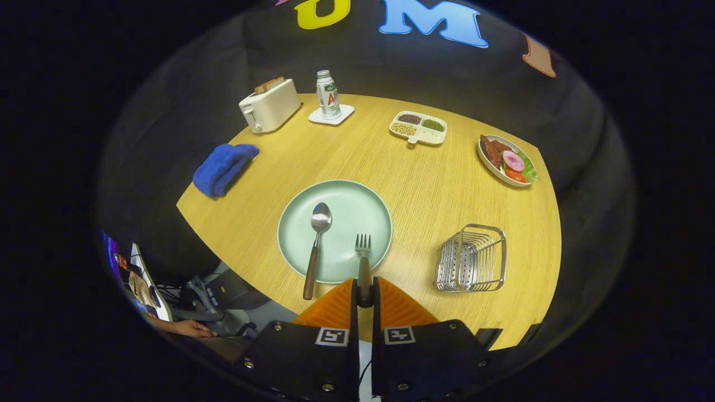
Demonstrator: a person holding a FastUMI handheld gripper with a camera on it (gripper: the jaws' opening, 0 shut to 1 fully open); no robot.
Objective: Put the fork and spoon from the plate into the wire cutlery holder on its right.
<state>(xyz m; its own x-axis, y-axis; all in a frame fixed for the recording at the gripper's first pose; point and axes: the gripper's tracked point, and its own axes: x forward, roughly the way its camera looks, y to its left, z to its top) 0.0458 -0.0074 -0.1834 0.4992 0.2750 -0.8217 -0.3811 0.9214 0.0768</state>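
A pale green plate (pixel 352 201) lies on the wooden table just ahead of the fingers. A spoon (pixel 317 245) with a brown wooden handle rests on the plate's left side, bowl pointing away, handle sticking out over the near rim. A fork (pixel 363 248) lies on the plate's right side, tines pointing away. My gripper (pixel 364 290) is shut on the fork's brown handle, both fingers pressing on it at the plate's near rim. The wire cutlery holder (pixel 472 259) stands to the right of the plate, with nothing in it.
A blue cloth (pixel 223 167) lies beyond the plate to the left. Farther back stand a white toaster (pixel 271 104), a bottle (pixel 328 95) on a coaster, a divided snack tray (pixel 419 127) and a plate of food (pixel 507 161). The table edge curves off near left.
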